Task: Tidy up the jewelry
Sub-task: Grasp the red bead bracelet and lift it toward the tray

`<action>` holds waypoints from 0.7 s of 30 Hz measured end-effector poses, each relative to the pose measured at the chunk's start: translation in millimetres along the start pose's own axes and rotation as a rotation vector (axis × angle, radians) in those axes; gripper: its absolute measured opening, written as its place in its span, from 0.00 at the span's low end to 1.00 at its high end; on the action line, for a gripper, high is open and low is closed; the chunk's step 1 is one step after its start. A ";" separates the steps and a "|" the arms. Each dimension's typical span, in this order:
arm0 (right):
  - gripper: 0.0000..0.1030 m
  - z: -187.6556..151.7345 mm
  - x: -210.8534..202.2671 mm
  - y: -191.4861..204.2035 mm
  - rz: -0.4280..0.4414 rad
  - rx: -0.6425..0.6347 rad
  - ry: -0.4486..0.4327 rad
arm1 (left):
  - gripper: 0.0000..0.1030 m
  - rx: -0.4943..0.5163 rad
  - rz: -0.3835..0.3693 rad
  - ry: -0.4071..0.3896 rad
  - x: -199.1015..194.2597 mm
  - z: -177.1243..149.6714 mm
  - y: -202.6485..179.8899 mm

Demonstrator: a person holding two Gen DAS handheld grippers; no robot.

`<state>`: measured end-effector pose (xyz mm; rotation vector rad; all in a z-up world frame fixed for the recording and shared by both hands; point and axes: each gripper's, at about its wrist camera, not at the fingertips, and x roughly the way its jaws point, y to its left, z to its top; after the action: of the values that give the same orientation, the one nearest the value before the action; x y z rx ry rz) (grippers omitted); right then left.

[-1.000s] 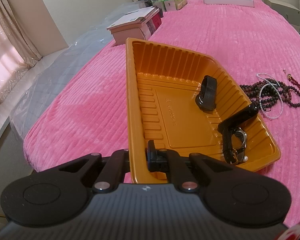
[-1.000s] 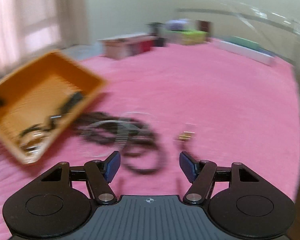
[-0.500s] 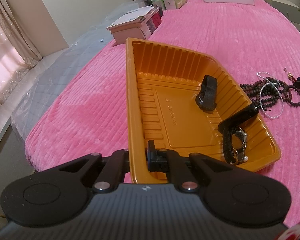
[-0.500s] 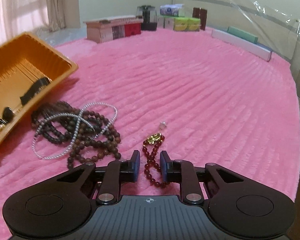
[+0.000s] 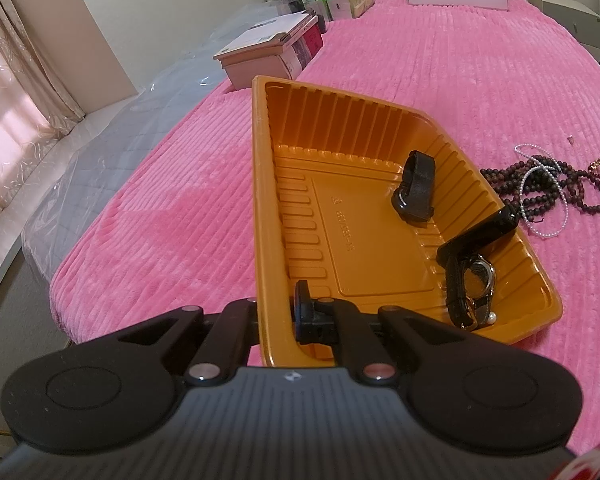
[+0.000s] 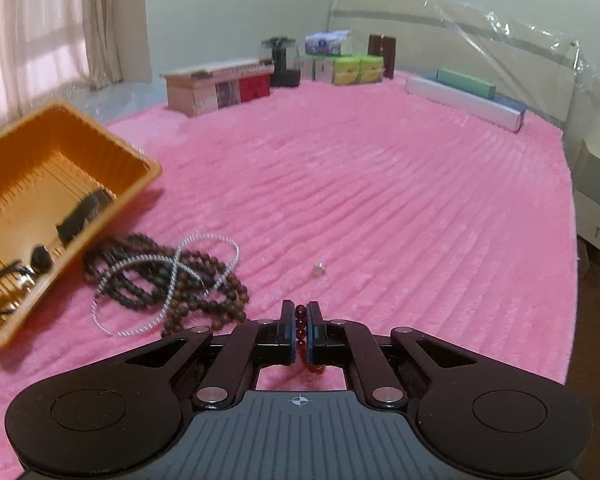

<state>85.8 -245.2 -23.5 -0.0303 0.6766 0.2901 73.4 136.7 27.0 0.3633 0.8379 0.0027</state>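
Note:
My left gripper [image 5: 278, 312] is shut on the near wall of an orange plastic tray [image 5: 268, 208] and holds it tilted on the pink bed. In the tray lie a black band [image 5: 416, 186], a long black strap [image 5: 476, 236] and a wristwatch [image 5: 476, 284]. My right gripper [image 6: 300, 320] is shut on a red bead bracelet [image 6: 301, 322], lifted off the bed. Dark bead necklaces [image 6: 188, 280] and a white pearl strand [image 6: 172, 276] lie tangled beside the tray [image 6: 28, 168]. A tiny clear piece [image 6: 319, 268] lies on the bed ahead.
The pink ribbed bedspread [image 6: 380, 200] fills both views. Boxes and tissue packs [image 6: 340, 64] line the far edge, with a wooden box [image 6: 216, 84] and long flat boxes [image 6: 464, 96]. The bed's left edge [image 5: 60, 300] drops off near the tray. A white nightstand [image 6: 596, 200] stands right.
My right gripper came down over the red bead bracelet, shut on it and lifted it off the bed. The left gripper and tray have stayed still.

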 end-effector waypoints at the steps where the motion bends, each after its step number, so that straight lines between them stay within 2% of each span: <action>1: 0.05 2.6 -3.6 0.1 0.005 0.008 -0.006 | 0.03 -0.001 -0.001 -0.001 0.2 0.1 0.4; 8: 0.05 20.0 -22.8 12.0 0.040 -0.006 -0.053 | 0.03 -0.005 -0.004 -0.005 -0.2 -0.9 1.5; 12: 0.05 34.1 -32.9 28.9 0.101 -0.019 -0.084 | 0.03 -0.007 -0.007 -0.007 -0.4 -0.8 1.9; 21: 0.05 67.5 -42.0 94.0 0.378 -0.059 -0.110 | 0.03 -0.009 -0.014 -0.011 -0.6 -1.9 2.8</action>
<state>70.2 -157.5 61.5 0.0578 0.5619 0.6700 71.9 139.8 27.1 0.3490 0.8290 -0.0092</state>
